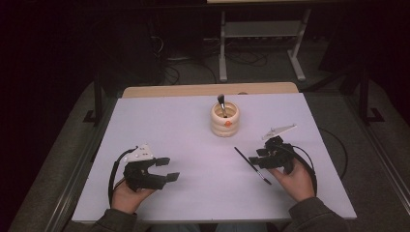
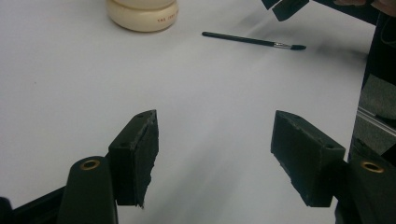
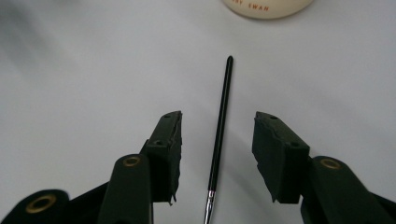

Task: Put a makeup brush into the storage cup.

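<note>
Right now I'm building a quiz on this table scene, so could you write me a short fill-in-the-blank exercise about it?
1. The thin black paintbrush lies flat between the open jaws of the ____ tongs.
2. The cream ribbed ceramic pot holds one upright ____.
3. The left tongs stand ____, gripping nothing.
4. Everything rests on a ____ table.

Missing words: right; brush; open; white
</note>
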